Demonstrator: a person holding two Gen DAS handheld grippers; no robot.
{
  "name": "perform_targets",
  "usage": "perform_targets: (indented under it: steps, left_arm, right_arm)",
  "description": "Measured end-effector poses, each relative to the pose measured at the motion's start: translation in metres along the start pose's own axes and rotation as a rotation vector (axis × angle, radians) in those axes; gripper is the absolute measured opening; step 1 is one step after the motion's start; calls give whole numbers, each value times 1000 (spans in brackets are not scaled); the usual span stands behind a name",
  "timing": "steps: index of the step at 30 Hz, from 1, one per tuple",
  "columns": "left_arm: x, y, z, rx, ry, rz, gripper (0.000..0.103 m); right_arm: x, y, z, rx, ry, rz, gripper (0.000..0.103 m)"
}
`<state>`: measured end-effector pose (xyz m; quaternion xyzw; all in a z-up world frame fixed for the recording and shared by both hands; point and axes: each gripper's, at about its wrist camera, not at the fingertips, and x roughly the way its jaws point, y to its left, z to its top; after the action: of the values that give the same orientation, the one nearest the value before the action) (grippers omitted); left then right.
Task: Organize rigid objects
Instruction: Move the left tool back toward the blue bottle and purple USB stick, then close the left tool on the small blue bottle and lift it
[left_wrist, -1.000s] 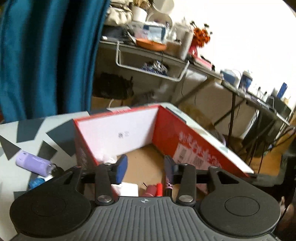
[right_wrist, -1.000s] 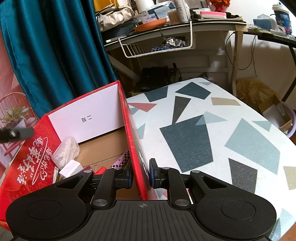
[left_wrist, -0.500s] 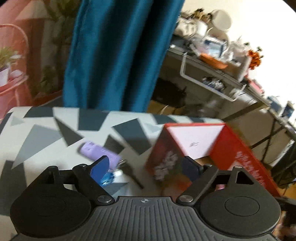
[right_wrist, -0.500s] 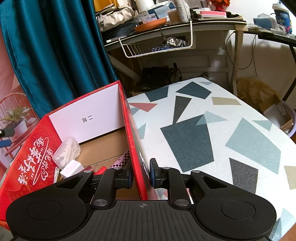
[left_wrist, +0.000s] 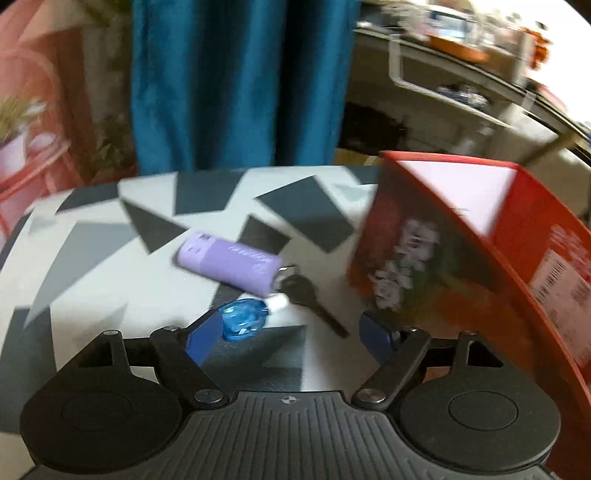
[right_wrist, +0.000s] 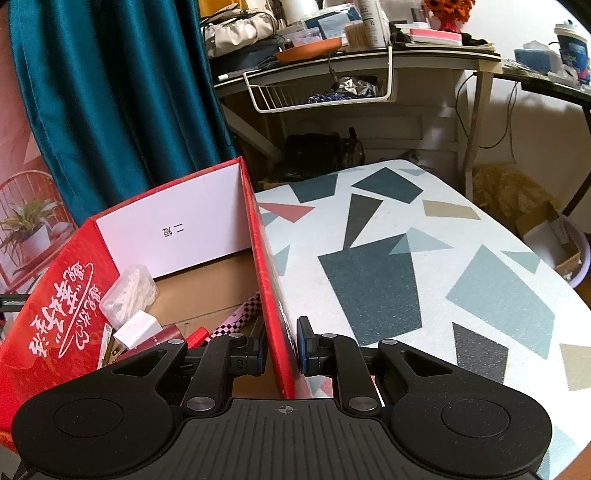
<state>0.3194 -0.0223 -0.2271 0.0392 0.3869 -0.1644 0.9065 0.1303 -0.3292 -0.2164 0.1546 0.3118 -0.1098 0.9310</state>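
Observation:
In the left wrist view a purple cylinder (left_wrist: 229, 264), a blue faceted trinket with a white tip (left_wrist: 243, 319) and a black key (left_wrist: 306, 295) lie on the patterned table (left_wrist: 110, 266), left of the red box (left_wrist: 424, 266). My left gripper (left_wrist: 290, 330) hovers just before them, its jaws wide and closing. Only the key's tip lies between the jaws, and the blue trinket sits by the left fingertip (left_wrist: 205, 334). My right gripper (right_wrist: 282, 347) is shut on the red box's right wall (right_wrist: 266, 280). Inside the box are a clear bag (right_wrist: 129, 291), a white block (right_wrist: 138, 328) and a checkered strip (right_wrist: 236, 321).
A teal curtain (right_wrist: 110, 110) hangs behind the table. A cluttered desk with a white wire basket (right_wrist: 321, 92) stands beyond it. The patterned tabletop (right_wrist: 369, 280) stretches right of the box, and a cardboard box (right_wrist: 550, 236) sits on the floor past its edge.
My left gripper swung from over the box's inside to the left and down toward the purple cylinder, trinket and key, and its jaws opened wide. The right gripper kept still on the box wall.

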Motion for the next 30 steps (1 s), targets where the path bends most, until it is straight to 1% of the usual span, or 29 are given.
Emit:
perform_targets:
  steps: [1, 3, 6, 9, 12, 21, 24, 25, 26, 27, 30]
  left_arm:
    - [6, 3, 2, -30, 10, 31, 83]
    - [14, 7, 2, -71, 17, 66, 83]
    - [26, 10, 5, -131, 25, 109, 83]
    - [37, 14, 6, -219, 47, 138, 83]
    - [43, 13, 6, -259, 59, 177, 83]
    - [46, 3, 5, -234, 33, 238, 83]
    - [46, -3, 2, -186, 28, 273, 76]
    - [46, -5, 0, -162, 27, 289, 71]
    - [44, -7, -2, -141, 17, 285, 63]
    - [42, -7, -3, -137, 9, 269, 60]
    - [37, -7, -7, -125, 3, 248, 60]
  right_arm:
    - [0, 1, 0, -4, 0, -3, 15]
    - [0, 1, 0, -9, 2, -6, 15]
    - [0, 1, 1, -18, 6, -6, 14]
    - [-1, 1, 0, -30, 8, -5, 14]
    - [-1, 2, 0, -37, 10, -3, 14]
    - [-1, 1, 0, -37, 8, 0, 15]
    - [-1, 1, 0, -35, 7, -2, 14]
    - [-1, 1, 0, -35, 7, -3, 15]
    - [-1, 1, 0, -34, 6, -4, 15]
    - [-1, 1, 0, -33, 6, -5, 15]
    - [-1, 1, 0, -33, 5, -7, 15]
